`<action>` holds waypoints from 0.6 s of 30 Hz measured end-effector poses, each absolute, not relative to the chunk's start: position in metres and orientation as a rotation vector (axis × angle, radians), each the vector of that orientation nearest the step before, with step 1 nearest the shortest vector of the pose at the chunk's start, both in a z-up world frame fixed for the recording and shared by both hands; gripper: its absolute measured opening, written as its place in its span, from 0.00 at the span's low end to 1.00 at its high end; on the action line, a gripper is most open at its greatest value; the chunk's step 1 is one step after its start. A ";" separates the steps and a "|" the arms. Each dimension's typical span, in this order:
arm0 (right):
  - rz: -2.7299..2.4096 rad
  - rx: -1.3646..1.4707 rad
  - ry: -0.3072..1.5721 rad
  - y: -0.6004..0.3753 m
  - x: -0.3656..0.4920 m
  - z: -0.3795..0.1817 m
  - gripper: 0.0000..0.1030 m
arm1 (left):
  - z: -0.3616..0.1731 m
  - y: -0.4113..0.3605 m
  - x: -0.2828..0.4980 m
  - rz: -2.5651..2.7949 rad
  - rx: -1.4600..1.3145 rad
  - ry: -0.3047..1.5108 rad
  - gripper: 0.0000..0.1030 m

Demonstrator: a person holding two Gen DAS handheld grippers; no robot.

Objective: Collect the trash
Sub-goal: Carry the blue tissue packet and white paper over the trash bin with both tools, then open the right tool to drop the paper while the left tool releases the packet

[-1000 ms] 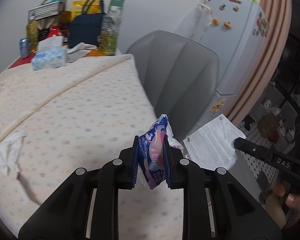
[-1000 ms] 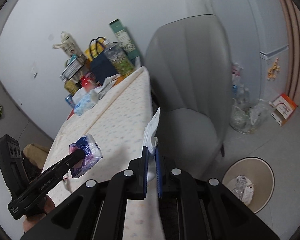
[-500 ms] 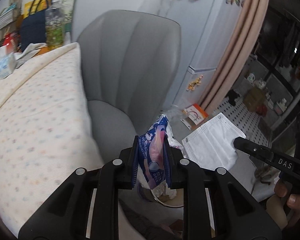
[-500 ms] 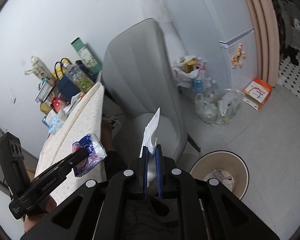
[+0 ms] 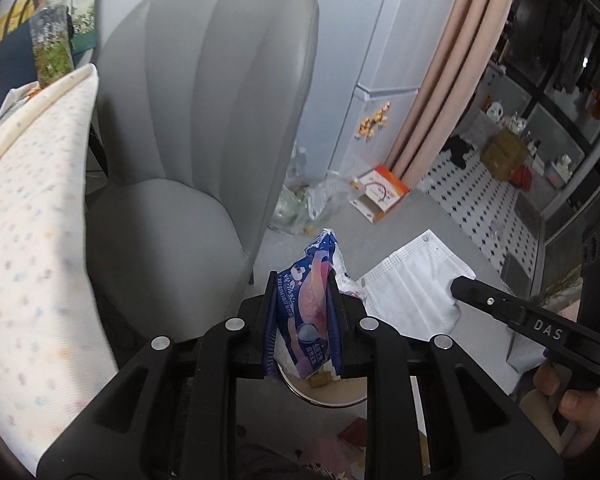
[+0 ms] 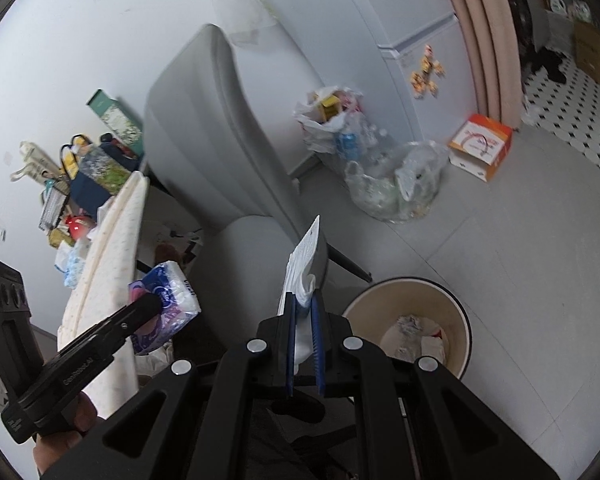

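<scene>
The left tool (image 5: 302, 312) is clamped on a blue and pink tissue pack (image 5: 306, 320), which stands upright between the two fingers with its crumpled top poking above them. Seen from the right wrist, that same pack (image 6: 166, 312) juts out sideways from the tip of the left tool (image 6: 150, 306), just beside the edge of the tabletop (image 6: 108, 264) with its pale dotted cloth.

The right tool (image 6: 302, 320) is closed on a white face mask (image 6: 302, 276) — the mask rises edge-on from between the blue pads. In the left wrist view the mask (image 5: 414, 292) spreads flat and pleated from the tip of the right tool (image 5: 458, 286).

Just beyond and below both tools sits a round trash bin (image 6: 456, 312) on the grey floor, with crumpled paper and wrappers already inside; from the left wrist only part of its rim (image 5: 328, 400) shows beneath the pack.

Behind the bin stands a grey upholstered chair (image 5: 204, 128), pushed up against the tabletop. Farther off, clear plastic bags of bottles (image 6: 388, 184) lie against a white fridge (image 6: 404, 32), with an orange and white box (image 6: 482, 146) near a pink curtain (image 6: 480, 32).
</scene>
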State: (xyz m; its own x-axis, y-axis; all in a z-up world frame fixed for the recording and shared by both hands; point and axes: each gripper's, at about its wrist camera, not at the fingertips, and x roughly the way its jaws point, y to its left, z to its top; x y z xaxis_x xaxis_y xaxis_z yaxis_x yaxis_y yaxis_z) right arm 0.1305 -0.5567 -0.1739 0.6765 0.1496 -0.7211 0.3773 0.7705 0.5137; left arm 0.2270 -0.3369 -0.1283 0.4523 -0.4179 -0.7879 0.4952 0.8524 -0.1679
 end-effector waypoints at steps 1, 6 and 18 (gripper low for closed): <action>-0.146 0.703 0.843 -0.560 0.131 -0.180 0.09 | -0.132 -0.338 0.231 -0.566 0.095 0.953 0.21; -0.189 0.727 0.902 -0.575 0.136 -0.217 0.09 | -0.154 -0.349 0.235 -0.562 0.115 0.999 0.21; -0.250 0.800 1.042 -0.590 0.146 -0.303 0.58 | -0.171 -0.352 0.236 -0.533 0.158 1.040 0.21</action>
State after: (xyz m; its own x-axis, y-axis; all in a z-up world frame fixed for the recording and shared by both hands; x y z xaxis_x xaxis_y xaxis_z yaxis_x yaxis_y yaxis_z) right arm 0.1455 -0.5896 -0.3034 0.5068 0.1762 -0.8438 0.5401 0.6980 0.4702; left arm 0.2364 -0.3525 -0.1710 0.3929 -0.3448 -0.8525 0.4912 0.8624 -0.1224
